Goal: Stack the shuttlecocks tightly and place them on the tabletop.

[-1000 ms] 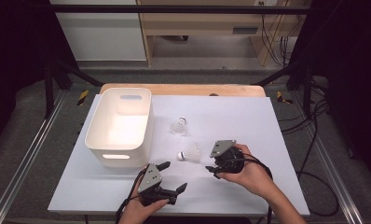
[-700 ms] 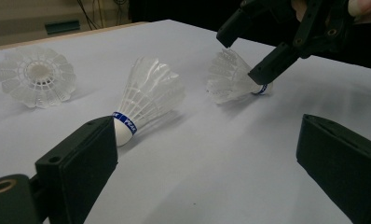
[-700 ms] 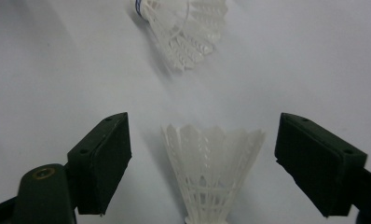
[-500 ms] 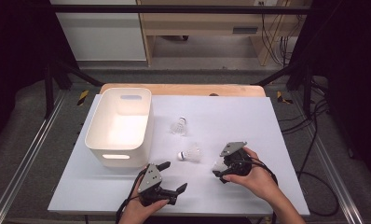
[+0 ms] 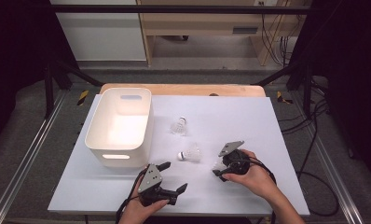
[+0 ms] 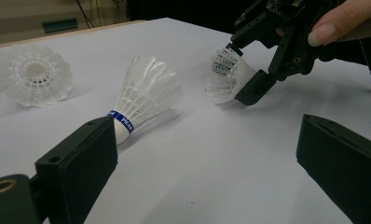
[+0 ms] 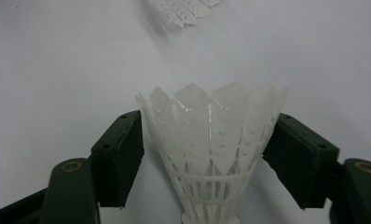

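Fingers of the right gripper (image 5: 219,169) have just been closing and flank a plastic shuttlecock (image 7: 210,154) near-right on the white sheet (image 5: 249,116); left gripper (image 5: 174,178) gapes. Dark floor surrounds the table.

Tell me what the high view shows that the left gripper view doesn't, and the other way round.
High view, not the left gripper view: the white bin and the grey plate on the open left hand-held gripper.

Left gripper view, not the high view: the blue band on the feather shuttlecock.

Both: the right hand-held gripper, whose jaws have just been closing and now press the plastic shuttlecock, plus the far shuttlecock and the white table.
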Demonstrator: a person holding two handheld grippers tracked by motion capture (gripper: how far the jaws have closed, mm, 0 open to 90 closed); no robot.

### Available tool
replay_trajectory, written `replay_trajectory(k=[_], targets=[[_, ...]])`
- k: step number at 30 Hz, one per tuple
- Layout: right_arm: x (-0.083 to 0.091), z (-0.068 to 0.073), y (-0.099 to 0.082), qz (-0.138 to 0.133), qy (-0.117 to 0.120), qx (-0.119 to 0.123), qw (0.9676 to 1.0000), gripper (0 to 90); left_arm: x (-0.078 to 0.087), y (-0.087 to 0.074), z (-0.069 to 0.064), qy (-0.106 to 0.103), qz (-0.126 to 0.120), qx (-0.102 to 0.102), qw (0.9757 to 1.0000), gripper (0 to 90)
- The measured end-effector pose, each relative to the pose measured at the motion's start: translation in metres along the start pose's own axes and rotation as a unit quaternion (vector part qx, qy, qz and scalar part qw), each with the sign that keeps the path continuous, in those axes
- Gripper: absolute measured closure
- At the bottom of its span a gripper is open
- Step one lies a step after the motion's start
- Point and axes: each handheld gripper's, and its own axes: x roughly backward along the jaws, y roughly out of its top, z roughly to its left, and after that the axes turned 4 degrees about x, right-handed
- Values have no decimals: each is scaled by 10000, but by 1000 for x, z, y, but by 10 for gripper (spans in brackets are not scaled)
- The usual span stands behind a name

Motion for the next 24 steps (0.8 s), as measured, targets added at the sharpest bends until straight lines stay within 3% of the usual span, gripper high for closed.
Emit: replay_trajectory(k=[7,16,20,24], targets=[[0,1,0,-60,37,87,9999,424,0,0,0,13,-4,5,10000,53],[3,-3,2,-439,-99,-42,9990,440,0,0,0,17,-7,6,10000,53],[4,-9,6,-768,-200,-247,9965,445,0,0,1,22,-8,7,10000,53],[4,-14,11,-1131,-341,-493,9918,429,1,0,1,26,-17,14,10000,53]])
